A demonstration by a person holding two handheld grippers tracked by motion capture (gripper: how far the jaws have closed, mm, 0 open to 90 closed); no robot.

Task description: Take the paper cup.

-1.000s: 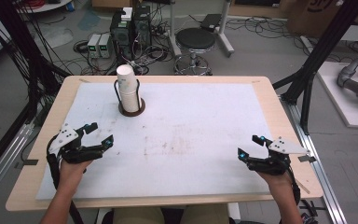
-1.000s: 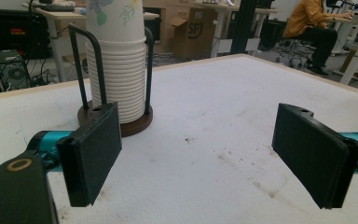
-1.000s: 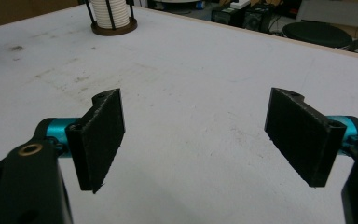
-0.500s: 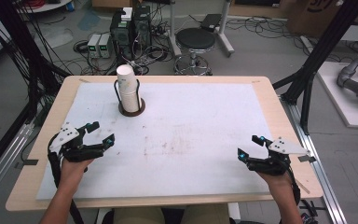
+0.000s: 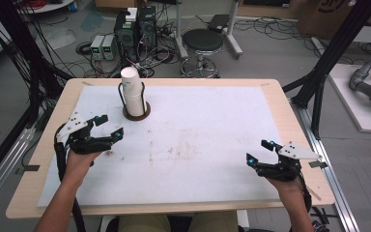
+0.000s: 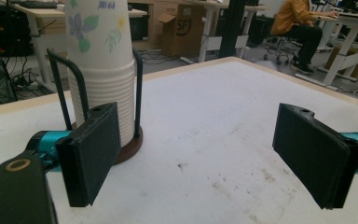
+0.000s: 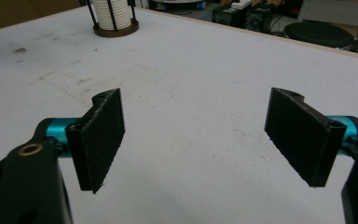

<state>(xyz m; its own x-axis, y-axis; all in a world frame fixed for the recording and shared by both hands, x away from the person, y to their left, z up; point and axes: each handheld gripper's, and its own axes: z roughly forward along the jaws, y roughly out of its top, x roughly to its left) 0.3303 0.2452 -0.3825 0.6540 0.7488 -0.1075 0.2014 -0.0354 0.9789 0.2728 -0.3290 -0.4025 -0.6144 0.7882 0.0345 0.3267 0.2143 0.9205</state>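
Observation:
A stack of white paper cups [image 5: 133, 94] stands upright in a black wire holder on a round brown base [image 5: 136, 115] at the table's far left. My left gripper [image 5: 110, 126] hovers open just short of it, jaws wide with nothing between them. In the left gripper view the stack of cups [image 6: 103, 70], flower-printed on top, rises close behind the left jaw, and my left gripper [image 6: 209, 149] is open. My right gripper [image 5: 260, 152] rests open near the table's front right. From the right gripper view, my right gripper [image 7: 200, 140] points across bare white surface toward the distant holder [image 7: 113, 18].
A white mat [image 5: 193, 135] with brown stains covers the wooden table [image 5: 275, 92]. Behind the table stand a round stool [image 5: 202, 43], electronics boxes [image 5: 135, 26] and cables on the floor. Black frame posts [image 5: 328, 58] flank the table.
My left gripper has moved up and away from the front edge, toward the cup holder. The right gripper has stayed where it was.

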